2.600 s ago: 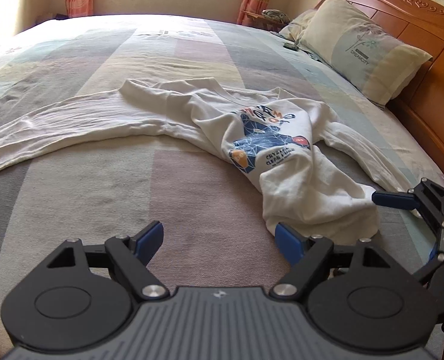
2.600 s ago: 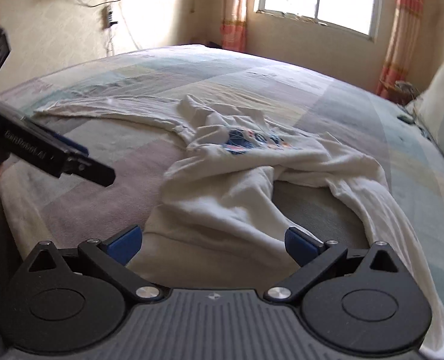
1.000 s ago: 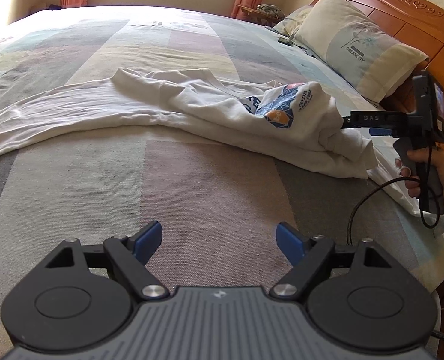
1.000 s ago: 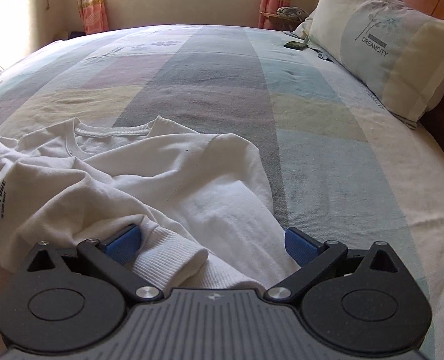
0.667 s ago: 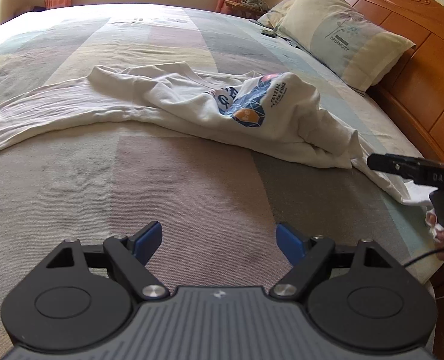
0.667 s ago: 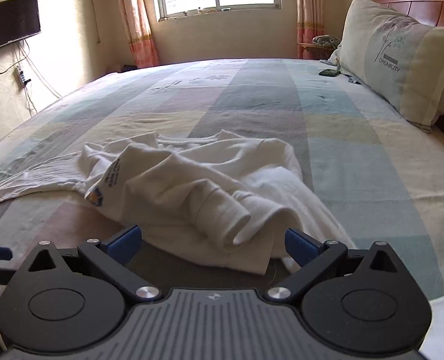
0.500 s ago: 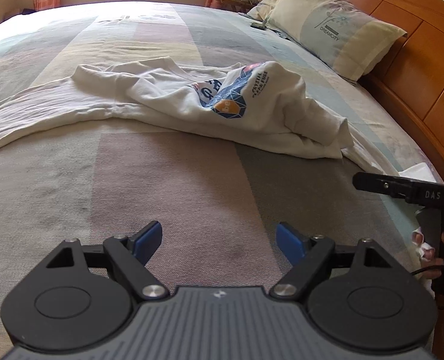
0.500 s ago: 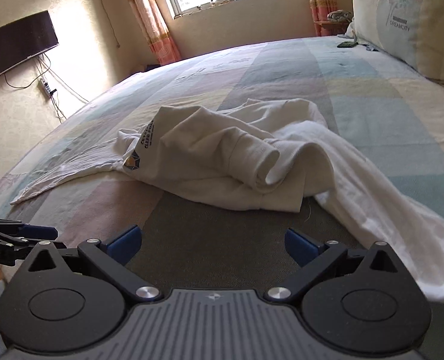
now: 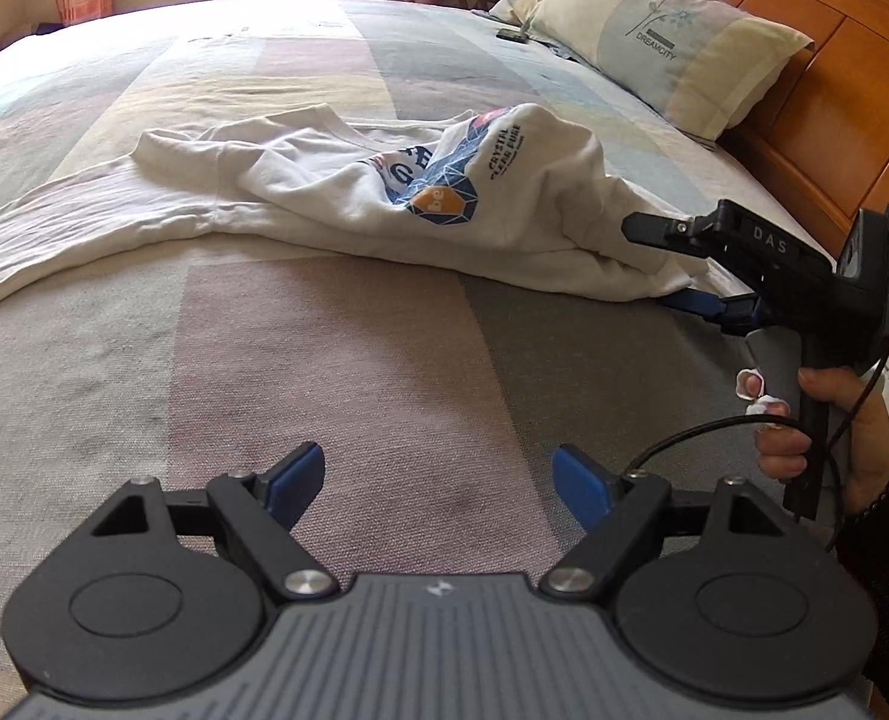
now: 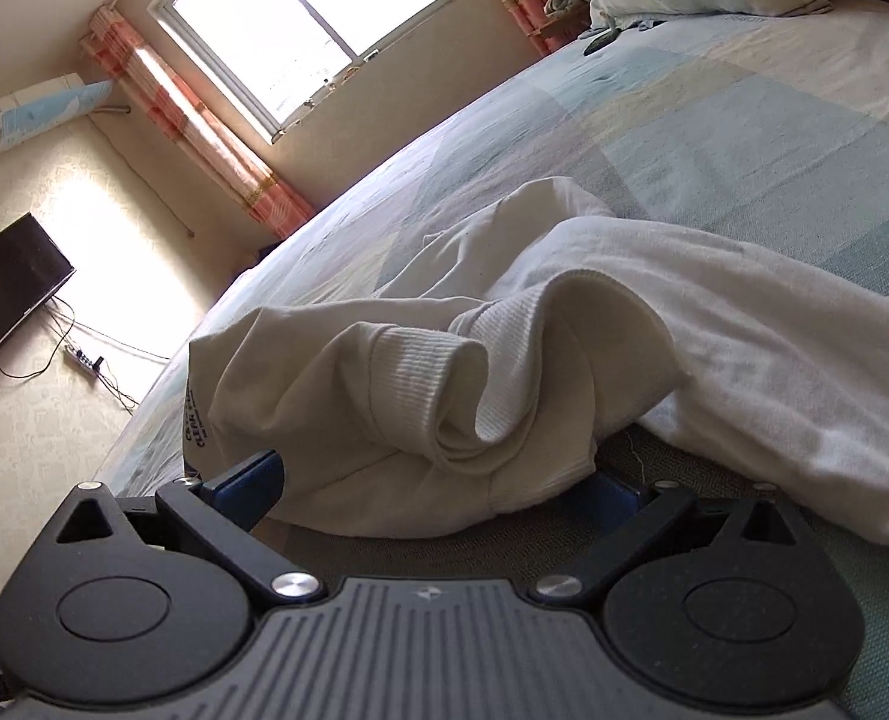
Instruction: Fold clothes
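White sweatshirt [image 9: 420, 204] bunched on the bed [image 9: 336, 360], not folded flat.
Left gripper [image 9: 438, 474] spread, empty; right gripper [image 10: 444, 480] spread around the ribbed hem [image 10: 420, 384], not yet pinching; folding remains.

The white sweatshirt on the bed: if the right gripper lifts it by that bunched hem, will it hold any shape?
Probably not: the sweatshirt lies in soft folds, so it should droop. Its ribbed hem looks thick, likely grippable. The long sleeve would probably trail behind.
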The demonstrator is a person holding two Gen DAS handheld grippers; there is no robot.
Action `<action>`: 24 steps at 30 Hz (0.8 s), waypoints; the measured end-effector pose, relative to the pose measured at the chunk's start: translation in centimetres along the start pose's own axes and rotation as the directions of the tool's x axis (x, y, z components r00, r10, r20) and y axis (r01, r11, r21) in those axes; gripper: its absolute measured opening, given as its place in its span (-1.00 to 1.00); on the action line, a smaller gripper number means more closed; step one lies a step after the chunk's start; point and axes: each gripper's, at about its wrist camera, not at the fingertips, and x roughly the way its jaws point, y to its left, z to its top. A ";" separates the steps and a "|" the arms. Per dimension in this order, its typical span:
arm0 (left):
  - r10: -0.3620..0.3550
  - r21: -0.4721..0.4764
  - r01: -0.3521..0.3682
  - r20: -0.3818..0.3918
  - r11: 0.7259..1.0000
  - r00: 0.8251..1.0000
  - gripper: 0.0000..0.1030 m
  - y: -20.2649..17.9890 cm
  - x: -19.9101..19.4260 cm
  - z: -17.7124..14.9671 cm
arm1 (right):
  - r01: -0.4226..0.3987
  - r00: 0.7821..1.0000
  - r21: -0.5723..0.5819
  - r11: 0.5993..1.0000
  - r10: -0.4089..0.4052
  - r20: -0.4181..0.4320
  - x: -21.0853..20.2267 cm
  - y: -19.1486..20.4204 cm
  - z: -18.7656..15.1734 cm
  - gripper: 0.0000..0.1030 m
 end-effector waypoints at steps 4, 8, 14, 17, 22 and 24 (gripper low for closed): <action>0.010 -0.004 -0.010 0.014 1.000 1.000 0.62 0.2 -0.5 0.1 | -0.133 0.991 -0.033 0.991 0.133 -0.007 -1.2 2.0 -0.2 1.00; 0.020 -0.011 -0.019 0.030 1.000 0.999 0.62 0.6 -1.2 0.2 | -0.201 0.979 -0.113 0.973 0.198 -0.043 -2.3 4.1 -0.6 1.00; -0.001 0.003 0.001 0.035 1.000 0.999 0.62 0.3 -1.2 0.5 | -0.176 0.979 -0.174 0.969 0.153 -0.137 -5.2 4.3 -2.8 1.00; -0.034 0.059 0.032 0.030 0.998 0.999 0.62 -1.2 -0.2 1.1 | -0.066 0.993 -0.232 0.970 0.041 -0.111 -7.2 3.4 -4.0 1.00; -0.101 0.231 0.099 -0.005 0.968 0.995 0.62 -5.6 2.6 2.1 | 0.107 0.988 -0.261 0.959 -0.131 -0.075 -9.2 1.4 -5.7 1.00; -0.132 0.302 0.130 -0.012 0.945 0.991 0.62 -7.5 3.9 2.6 | 0.135 0.985 -0.246 0.960 -0.157 -0.075 -9.5 0.5 -6.3 1.00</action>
